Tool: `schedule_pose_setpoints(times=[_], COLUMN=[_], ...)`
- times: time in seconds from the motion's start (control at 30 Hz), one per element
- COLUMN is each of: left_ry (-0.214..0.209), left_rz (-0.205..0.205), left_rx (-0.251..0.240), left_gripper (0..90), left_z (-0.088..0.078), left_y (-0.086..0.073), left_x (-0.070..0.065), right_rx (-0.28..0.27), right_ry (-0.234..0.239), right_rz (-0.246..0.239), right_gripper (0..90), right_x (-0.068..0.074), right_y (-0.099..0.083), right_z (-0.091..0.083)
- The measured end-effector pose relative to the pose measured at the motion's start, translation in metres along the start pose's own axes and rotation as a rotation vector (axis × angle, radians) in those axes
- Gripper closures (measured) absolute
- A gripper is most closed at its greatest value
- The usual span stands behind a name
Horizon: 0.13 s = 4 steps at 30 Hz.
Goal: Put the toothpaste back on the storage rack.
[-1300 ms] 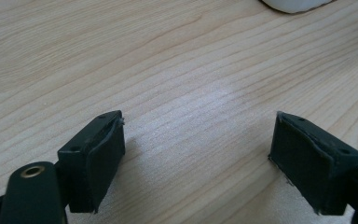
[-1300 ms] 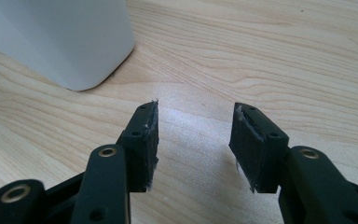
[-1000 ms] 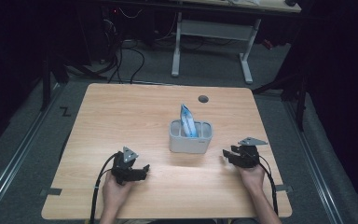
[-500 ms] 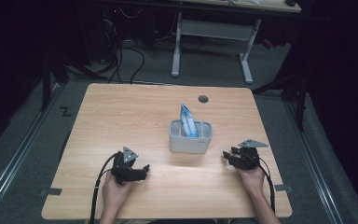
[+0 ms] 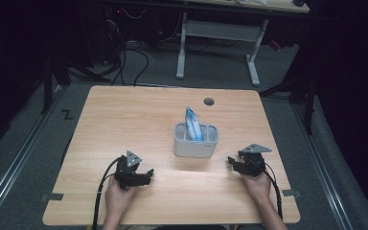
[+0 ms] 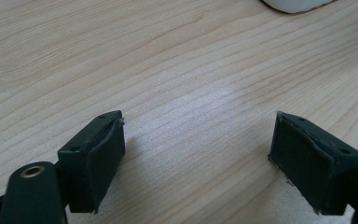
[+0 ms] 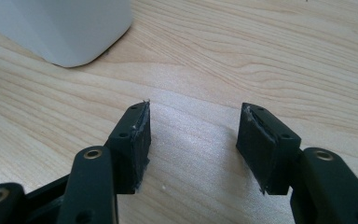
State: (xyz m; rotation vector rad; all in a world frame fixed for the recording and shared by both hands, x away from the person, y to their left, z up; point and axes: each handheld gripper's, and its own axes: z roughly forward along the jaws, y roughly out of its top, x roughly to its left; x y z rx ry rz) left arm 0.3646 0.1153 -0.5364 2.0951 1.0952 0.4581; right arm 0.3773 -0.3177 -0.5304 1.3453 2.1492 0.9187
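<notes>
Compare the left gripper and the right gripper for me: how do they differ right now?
The left gripper has its jaws spread wider than the right gripper, whose jaws have just been opening. The left gripper sits nearer the table's front edge and farther from the grey holder; the right gripper lies closer beside it. Both rest low over the wooden table, jaws apart with nothing between them.

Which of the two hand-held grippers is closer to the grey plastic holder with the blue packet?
Right, narrowly. The right hand-held gripper sits beside the grey plastic holder; the left hand-held gripper lies farther, toward the near-left.
</notes>
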Motion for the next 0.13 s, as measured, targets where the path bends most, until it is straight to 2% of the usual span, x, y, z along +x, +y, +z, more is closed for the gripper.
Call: schedule_pose_setpoints(times=[0.13], left_ry=[0.0], left_rz=[0.0], left_rx=[0.0], left_gripper=[18.0], left_z=[0.0], left_y=[0.0], left_x=[0.0], right_rx=[0.0], right_ry=[0.0], right_rz=[-0.005], right_gripper=[43.0], right_x=[-0.0002], right_y=[0.0001], right_z=[0.0002])
